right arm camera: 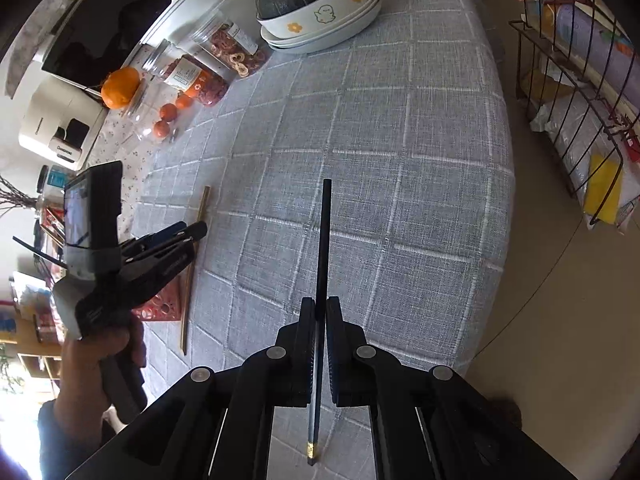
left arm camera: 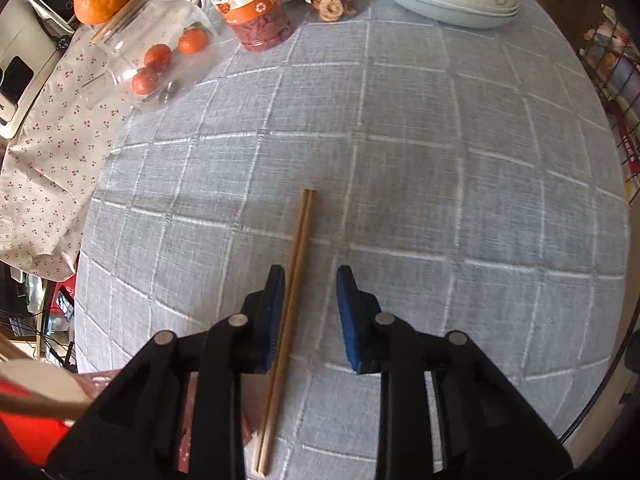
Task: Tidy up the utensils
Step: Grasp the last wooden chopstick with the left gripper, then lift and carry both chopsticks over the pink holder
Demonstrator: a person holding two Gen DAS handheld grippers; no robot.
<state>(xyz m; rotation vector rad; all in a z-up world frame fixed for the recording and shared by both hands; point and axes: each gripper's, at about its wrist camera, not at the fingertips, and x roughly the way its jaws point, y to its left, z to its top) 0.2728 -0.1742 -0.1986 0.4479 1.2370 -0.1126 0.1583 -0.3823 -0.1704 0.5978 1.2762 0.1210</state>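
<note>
Grey checked tablecloth (left arm camera: 400,128). Left wrist view: left gripper (left arm camera: 310,280) part open, wooden chopsticks (left arm camera: 294,280) lying between pads, beside the left one. Right wrist view: right gripper (right arm camera: 320,308) clamped on black chopsticks (right arm camera: 324,240), near table edge.

wooden chopsticks (left arm camera: 294,280) on tablecloth (left arm camera: 440,160) | jars (left arm camera: 248,8) behind, left | stacked dishes (left arm camera: 440,4) behind, right

Left tool (left arm camera: 310,276), hand-held (right arm camera: 102,360), points steeply down, jaws parted. Right tool (right arm camera: 320,304) points down, jaws clamped together.
</note>
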